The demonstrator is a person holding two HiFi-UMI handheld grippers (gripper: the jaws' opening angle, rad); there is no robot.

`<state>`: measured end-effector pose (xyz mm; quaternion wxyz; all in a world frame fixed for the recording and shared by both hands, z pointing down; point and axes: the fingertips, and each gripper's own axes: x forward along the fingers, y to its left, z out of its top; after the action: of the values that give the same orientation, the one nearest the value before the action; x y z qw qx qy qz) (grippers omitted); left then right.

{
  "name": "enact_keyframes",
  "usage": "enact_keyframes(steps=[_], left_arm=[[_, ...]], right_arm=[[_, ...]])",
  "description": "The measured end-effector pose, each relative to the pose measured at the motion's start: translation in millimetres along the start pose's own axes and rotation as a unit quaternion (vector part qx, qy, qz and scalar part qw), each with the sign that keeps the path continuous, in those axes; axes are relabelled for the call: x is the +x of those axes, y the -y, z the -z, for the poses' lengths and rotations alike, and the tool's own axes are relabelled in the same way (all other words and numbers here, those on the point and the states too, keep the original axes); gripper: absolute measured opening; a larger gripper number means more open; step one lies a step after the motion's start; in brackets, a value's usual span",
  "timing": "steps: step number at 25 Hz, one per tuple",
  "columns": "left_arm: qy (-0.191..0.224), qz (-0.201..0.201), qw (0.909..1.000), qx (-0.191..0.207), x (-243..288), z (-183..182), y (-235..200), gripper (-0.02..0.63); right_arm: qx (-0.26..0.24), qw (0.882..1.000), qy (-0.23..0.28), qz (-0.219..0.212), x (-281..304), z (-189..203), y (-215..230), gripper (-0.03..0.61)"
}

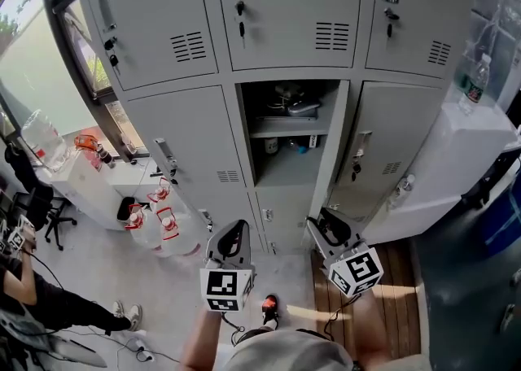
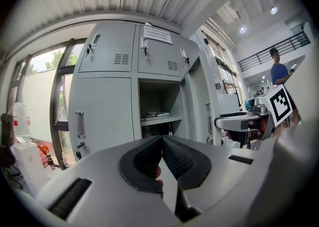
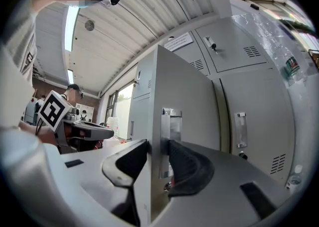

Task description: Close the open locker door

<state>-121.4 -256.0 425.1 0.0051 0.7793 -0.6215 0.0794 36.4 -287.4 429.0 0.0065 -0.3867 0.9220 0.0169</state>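
Lockers [image 1: 187,28] of grey metal fill the upper part of the head view in 2 rows, each with a handle and vent slots. At the centre of that frame 1 compartment [image 1: 285,168] stands open, with a shelf [image 1: 286,127] across it and a few small things on and under the shelf, too small to name. The locker door [image 1: 336,146] juts out from the right side of the opening toward the camera and shows almost edge-on as a pale strip. The right gripper [image 1: 328,223] sits at the lower end of that strip, right of centre. In the right gripper view the door [image 3: 189,96] fills the middle of the frame; the right gripper [image 3: 158,146] straddles its free edge and grasps it, 1 pad on the inner side and the other against the metal handle [image 3: 170,121]. The left gripper [image 1: 234,231] is held left of it, low in the head view, pointing at the lockers and apart from them. In its own view the left gripper [image 2: 161,139] is clenched, tips together with nothing between them, and the open door [image 2: 192,101] shows beyond, right of the compartment. Clear jugs [image 1: 167,227] with red labels stand on the floor at lower left of the head view, near a seated person [image 1: 32,300].
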Motion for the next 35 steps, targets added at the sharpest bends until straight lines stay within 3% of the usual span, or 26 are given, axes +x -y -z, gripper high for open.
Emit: enact_keyframes(steps=[11,35], left_arm=[[-0.005,-0.027,0.9996,-0.002,2,5,-47,0.021],[0.002,-0.026,0.9997,-0.002,56,9,-139,0.021]], right_arm=[[-0.001,1.000,0.003,-0.030,51,0,-24,0.126],[-0.004,1.000,-0.008,-0.002,167,3,-28,0.094]])
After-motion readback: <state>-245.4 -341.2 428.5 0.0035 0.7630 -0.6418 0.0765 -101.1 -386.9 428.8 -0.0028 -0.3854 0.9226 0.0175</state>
